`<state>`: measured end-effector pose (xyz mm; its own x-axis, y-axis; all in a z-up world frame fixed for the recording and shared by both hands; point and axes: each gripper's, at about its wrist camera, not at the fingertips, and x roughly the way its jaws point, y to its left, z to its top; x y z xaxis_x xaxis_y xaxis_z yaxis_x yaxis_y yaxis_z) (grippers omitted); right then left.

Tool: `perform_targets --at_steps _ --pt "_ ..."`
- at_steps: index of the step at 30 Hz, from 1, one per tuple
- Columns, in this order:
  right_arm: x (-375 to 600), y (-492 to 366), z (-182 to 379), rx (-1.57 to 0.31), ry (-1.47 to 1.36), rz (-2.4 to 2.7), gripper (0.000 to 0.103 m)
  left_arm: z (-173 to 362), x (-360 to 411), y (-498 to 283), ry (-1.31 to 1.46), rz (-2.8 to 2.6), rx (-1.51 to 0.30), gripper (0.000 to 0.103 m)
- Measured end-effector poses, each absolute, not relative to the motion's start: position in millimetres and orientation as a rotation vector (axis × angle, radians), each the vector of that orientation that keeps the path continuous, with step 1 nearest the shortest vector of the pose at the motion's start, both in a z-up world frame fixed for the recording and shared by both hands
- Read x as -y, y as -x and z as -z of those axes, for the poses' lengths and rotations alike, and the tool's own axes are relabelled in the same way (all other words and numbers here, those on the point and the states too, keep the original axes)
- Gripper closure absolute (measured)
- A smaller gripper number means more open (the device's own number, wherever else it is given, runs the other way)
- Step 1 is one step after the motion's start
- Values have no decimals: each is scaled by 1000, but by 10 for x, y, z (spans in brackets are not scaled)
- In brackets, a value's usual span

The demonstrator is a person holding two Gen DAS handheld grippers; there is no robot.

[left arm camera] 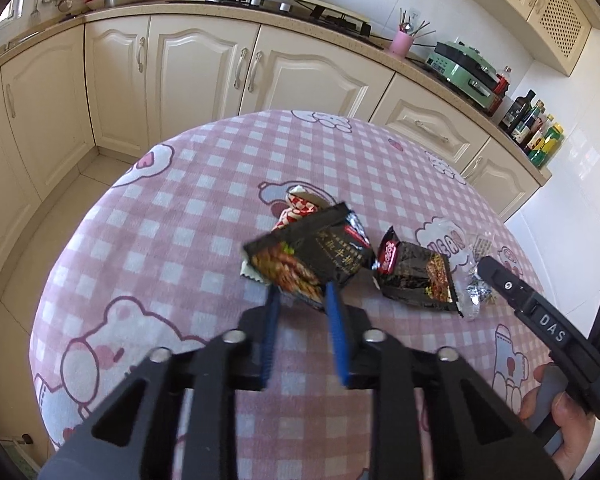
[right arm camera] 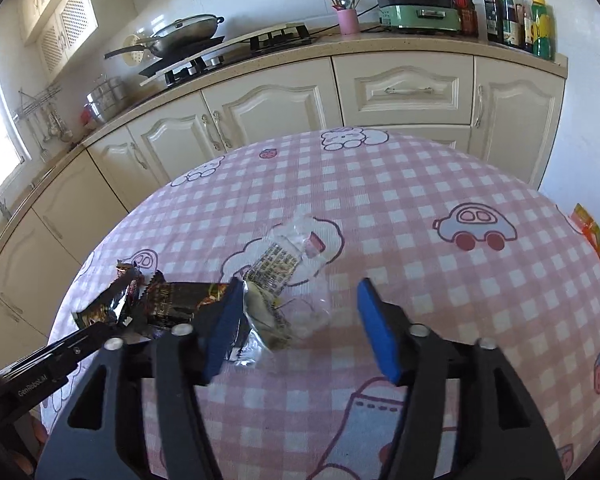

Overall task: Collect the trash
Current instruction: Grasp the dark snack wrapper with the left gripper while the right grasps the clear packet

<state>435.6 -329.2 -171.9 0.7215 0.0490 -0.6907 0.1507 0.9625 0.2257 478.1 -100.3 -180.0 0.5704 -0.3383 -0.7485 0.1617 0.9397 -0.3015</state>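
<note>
- Left gripper (left arm camera: 301,294): jaws clamped on a black snack wrapper (left arm camera: 307,258), raised off the desk (left arm camera: 180,216).
- Right gripper (right arm camera: 300,312): jaws apart around a clear plastic wrapper (right arm camera: 296,276) lying on the desk.
- Pick-up step in hand; next, the right jaws likely needed to close on the clear wrapper.

Two black snack wrappers are counted, one (left arm camera: 311,260) beside the other (left arm camera: 417,276), along with one red-and-white checked wrapper (left arm camera: 300,210) and one clear plastic wrapper (right arm camera: 296,256). One pink utensil cup (right arm camera: 347,20), one green electric cooker (right arm camera: 419,10) and one lidded wok (right arm camera: 188,32) are seen on the counter.
</note>
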Motion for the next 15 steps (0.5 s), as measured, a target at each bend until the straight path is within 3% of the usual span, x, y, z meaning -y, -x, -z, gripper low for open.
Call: perform_targets --at_steps 5,6,8,9,10,15 --pt "3250 -4412 1749 -797 -265 35 45 1782 942 -4710 207 296 -901 95" --pt "3248 -4419 1757 -804 -264 35 61 1777 933 -4695 208 298 -899 95" --pt "3248 -4401 1744 -794 -263 38 63 1758 913 -4649 210 300 -890 96" --pt "3239 -4375 1729 -783 -257 38 72 1748 902 -4628 210 301 -886 96" --pt "3230 -4343 1706 -771 -248 46 74 1730 894 -4613 211 303 -882 97" --pt "3170 -4132 1590 -714 -232 54 76 1616 792 -4439 228 306 -842 99"
